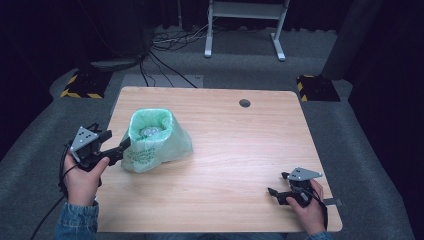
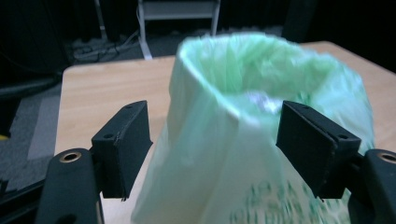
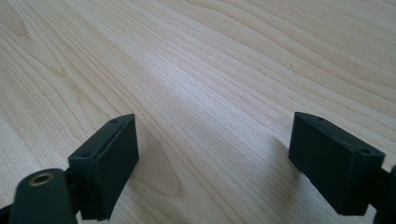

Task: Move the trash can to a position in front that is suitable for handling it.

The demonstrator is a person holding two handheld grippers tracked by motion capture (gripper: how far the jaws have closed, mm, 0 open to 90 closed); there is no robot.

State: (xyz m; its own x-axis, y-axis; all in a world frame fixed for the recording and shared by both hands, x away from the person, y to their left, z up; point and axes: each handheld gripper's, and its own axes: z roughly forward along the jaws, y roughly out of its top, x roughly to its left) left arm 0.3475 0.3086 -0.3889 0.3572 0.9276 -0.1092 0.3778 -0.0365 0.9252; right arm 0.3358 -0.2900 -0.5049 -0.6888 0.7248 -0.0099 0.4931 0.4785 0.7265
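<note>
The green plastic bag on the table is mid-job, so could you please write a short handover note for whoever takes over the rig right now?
Left gripper: open, jaws wide, level at the near left side of the translucent green plastic bag; in the left gripper view the bag sits between the jaws, pads not pressing.
Right gripper: open, holding nothing, low over the light wooden table near its front right corner.
Bag: standing on the table's left half, mouth open upward, something pale inside, too blurred to identify.
Done: left gripper lined up with the bag.
Left: probably grip the bag; nothing held so far.
</note>
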